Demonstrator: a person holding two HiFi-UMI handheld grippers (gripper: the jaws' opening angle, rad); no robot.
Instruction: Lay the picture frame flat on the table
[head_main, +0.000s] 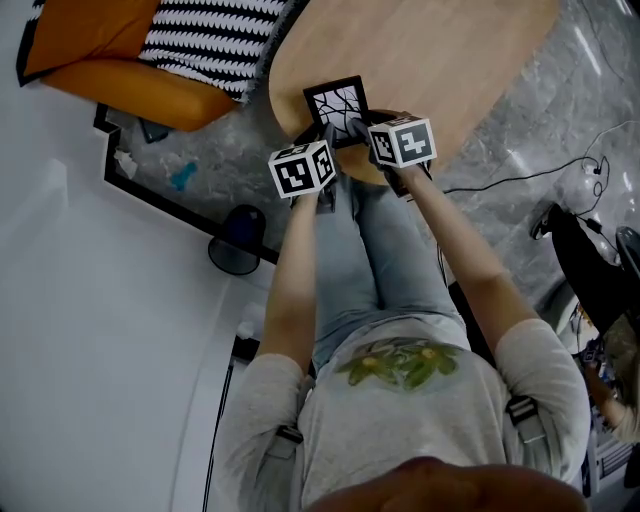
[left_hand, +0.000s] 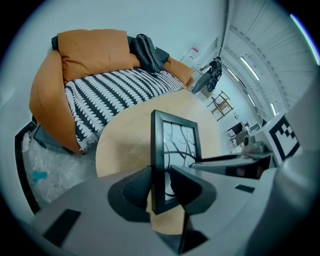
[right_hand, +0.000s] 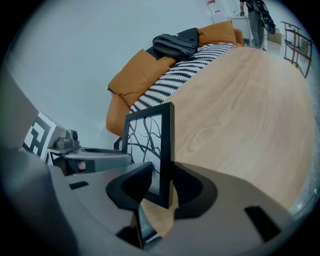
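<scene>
Black-edged, one picture frame (head_main: 338, 105) is clamped by two grippers (left gripper (left_hand: 161, 186) on one side edge, right gripper (right_hand: 161, 187) on the other) over one wooden table (head_main: 450, 60).

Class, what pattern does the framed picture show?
The picture frame holds black branches on white; clearest in right gripper view.

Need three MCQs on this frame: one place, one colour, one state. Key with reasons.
1. Where is the picture frame? A on a shelf; B at the wooden table's near edge; C in a box.
2. Its border colour? A orange; B white; C black.
3. The left gripper is: A open, empty; B shut on the picture frame; C shut on a cup.
Key: B, head view shows it over the table edge; C, black border round a branch print; B, its jaws clamp the frame's side.
</scene>
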